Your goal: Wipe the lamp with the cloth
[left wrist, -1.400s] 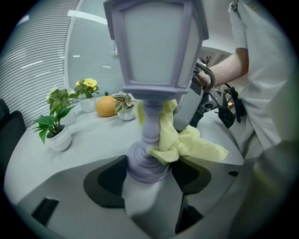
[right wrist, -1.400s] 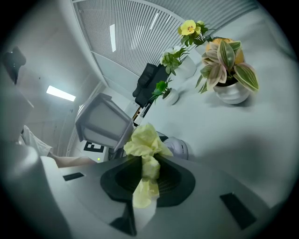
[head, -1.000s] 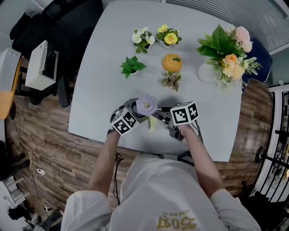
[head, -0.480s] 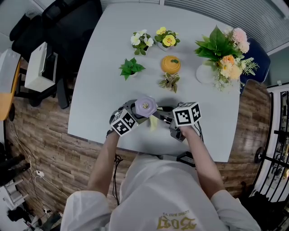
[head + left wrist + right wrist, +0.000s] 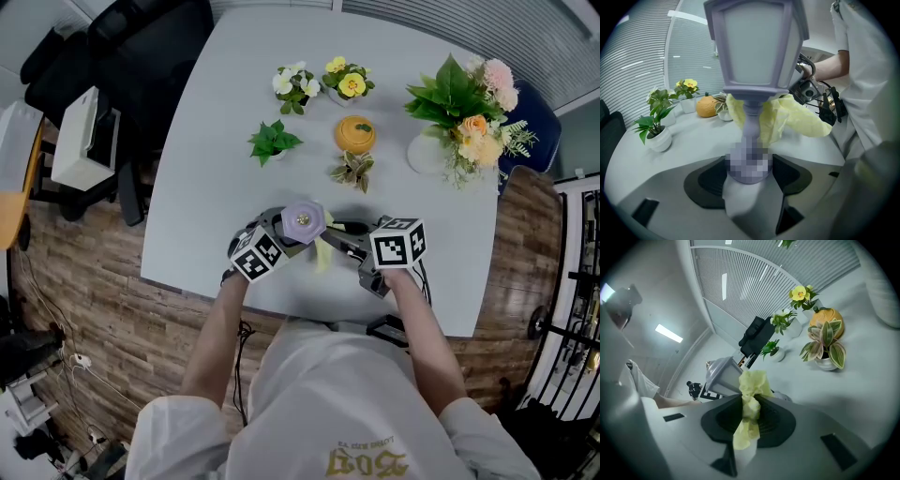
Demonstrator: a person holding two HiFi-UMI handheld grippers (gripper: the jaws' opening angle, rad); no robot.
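Note:
A lilac lantern-shaped lamp (image 5: 303, 221) stands near the table's front edge. My left gripper (image 5: 281, 234) is shut on the lamp's base (image 5: 748, 166), and the lamp's shade (image 5: 757, 44) rises above the jaws. My right gripper (image 5: 345, 242) is shut on a pale yellow cloth (image 5: 322, 254). The cloth (image 5: 787, 117) lies against the lamp's stem just under the shade. In the right gripper view the cloth (image 5: 749, 401) bunches between the jaws and touches the lamp (image 5: 723, 376).
On the white table (image 5: 216, 141) stand a small green plant (image 5: 274, 141), two flower pots (image 5: 296, 82) (image 5: 348, 79), an orange pumpkin-shaped pot (image 5: 356, 132), a variegated plant (image 5: 354, 171) and a large bouquet (image 5: 464, 111). A black chair (image 5: 112, 56) stands left.
My right gripper has drawn a little to the right with the cloth. The lamp and left gripper have barely moved.

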